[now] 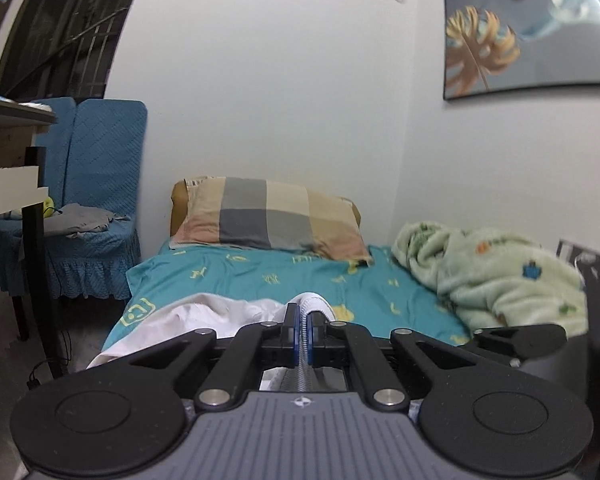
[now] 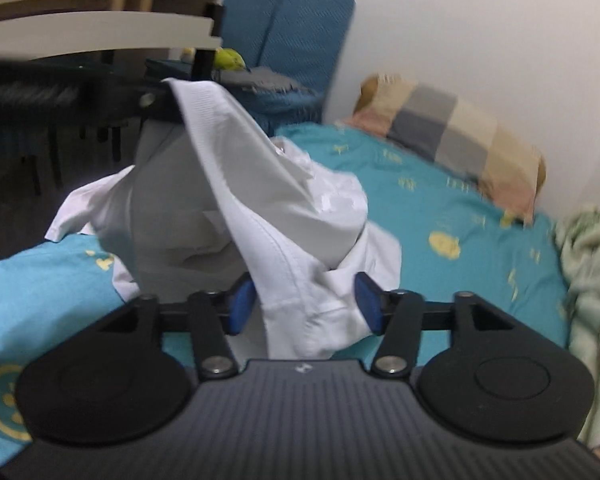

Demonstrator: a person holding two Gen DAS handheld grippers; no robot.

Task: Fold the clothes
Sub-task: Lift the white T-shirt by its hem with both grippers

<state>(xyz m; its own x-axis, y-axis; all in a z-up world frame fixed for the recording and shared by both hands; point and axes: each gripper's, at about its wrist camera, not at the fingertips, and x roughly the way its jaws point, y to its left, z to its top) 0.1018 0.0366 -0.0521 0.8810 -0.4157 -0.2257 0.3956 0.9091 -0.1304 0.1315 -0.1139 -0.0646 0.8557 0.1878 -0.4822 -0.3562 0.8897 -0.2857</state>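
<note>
While the left gripper (image 1: 303, 330) pinches a ribbed edge of the white garment (image 2: 260, 200) above the teal bedsheet (image 2: 460, 220), the right gripper (image 2: 305, 304) stands apart, with 2 blue pads (image 2: 242, 306) flanking a bunched fold. That band runs diagonally from the right gripper up toward the left one, so the right is nearer the loose end.

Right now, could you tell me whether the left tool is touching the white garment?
Touching: the left wrist view shows the left tool shut on the white garment.
</note>
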